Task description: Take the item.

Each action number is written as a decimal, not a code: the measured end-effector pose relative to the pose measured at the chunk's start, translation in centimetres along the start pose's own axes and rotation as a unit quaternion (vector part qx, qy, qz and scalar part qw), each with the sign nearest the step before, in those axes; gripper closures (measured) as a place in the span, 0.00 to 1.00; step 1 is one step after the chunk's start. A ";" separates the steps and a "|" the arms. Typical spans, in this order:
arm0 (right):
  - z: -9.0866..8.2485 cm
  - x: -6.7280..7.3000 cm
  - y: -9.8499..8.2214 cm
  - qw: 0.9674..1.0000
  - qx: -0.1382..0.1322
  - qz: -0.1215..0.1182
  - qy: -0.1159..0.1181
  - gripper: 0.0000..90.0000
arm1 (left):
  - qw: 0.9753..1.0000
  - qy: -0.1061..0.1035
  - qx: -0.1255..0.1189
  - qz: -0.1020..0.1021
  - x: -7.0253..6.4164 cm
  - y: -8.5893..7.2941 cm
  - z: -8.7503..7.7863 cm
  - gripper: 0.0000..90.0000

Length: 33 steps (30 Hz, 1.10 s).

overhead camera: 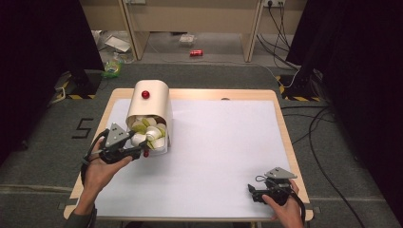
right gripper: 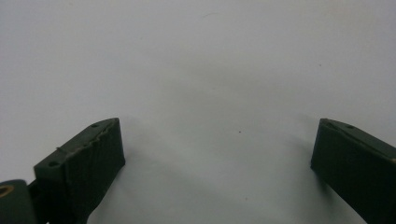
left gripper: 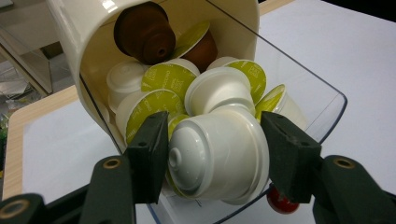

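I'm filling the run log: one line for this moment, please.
left gripper: closing on white capsule | container: open, full | right gripper: open, idle

Grey carpet floor point(overhead camera: 43, 156), black curtains point(overhead camera: 38, 38)

Place: a lab recording bay.
Signs: black curtains point(overhead camera: 38, 42), hazard-taped stand feet point(overhead camera: 76, 96), loose floor cables point(overhead camera: 316, 128), a white-topped bench point(overhead camera: 228, 142).

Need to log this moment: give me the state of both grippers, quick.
Left gripper: closed on a white coffee capsule at the container's mouth.
Right gripper: open, holding nothing.
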State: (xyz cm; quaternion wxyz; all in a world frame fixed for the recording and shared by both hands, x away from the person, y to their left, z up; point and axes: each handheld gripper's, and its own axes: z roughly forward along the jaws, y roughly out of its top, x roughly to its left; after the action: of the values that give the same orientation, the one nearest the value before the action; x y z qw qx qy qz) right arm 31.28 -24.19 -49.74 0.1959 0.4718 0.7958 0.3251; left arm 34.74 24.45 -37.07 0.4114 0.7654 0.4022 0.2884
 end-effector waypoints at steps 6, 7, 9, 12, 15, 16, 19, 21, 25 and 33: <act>0.0 0.0 0.0 1.000 0.000 0.000 0.000 0.03 | 1.000 -0.003 -0.009 -0.001 0.1 0.4 -0.5 0.49; 0.0 0.0 0.0 1.000 0.000 0.000 0.000 0.03 | 1.000 -0.004 -0.010 -0.002 0.1 0.4 -0.5 0.48; 0.0 0.0 0.0 1.000 0.000 0.000 0.000 0.03 | 1.000 -0.006 -0.012 -0.002 0.1 0.6 -0.7 0.49; 0.0 0.0 0.0 1.000 0.000 0.000 0.000 0.03 | 1.000 -0.009 -0.016 0.000 0.0 0.9 -1.1 0.49; 0.0 0.0 0.0 1.000 0.000 0.000 0.000 0.03 | 1.000 -0.015 -0.020 0.000 0.1 1.2 -1.4 0.49; 0.0 0.0 0.0 1.000 0.000 0.000 0.000 0.03 | 1.000 -0.014 -0.022 0.000 0.1 1.4 -1.5 0.49; 0.0 0.0 0.0 1.000 0.000 -0.001 0.000 0.03 | 1.000 -0.014 -0.023 0.001 0.3 1.6 -1.8 0.49; 0.0 0.0 0.0 1.000 0.000 -0.001 0.000 0.03 | 1.000 -0.015 -0.024 0.002 0.4 1.8 -2.0 0.49; 0.0 0.0 0.0 1.000 0.000 -0.001 0.000 0.03 | 0.999 -0.013 -0.029 -0.003 0.8 1.9 -2.5 0.49; 0.0 0.0 0.0 1.000 0.000 -0.001 0.000 0.03 | 0.999 -0.009 -0.031 -0.005 1.7 2.0 -3.6 0.49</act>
State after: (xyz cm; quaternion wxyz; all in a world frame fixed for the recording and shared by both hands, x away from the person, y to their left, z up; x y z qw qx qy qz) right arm 31.29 -24.20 -49.74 0.1960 0.4711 0.7963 0.3248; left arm 33.59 26.62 -33.43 0.4397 0.7528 0.3932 0.2922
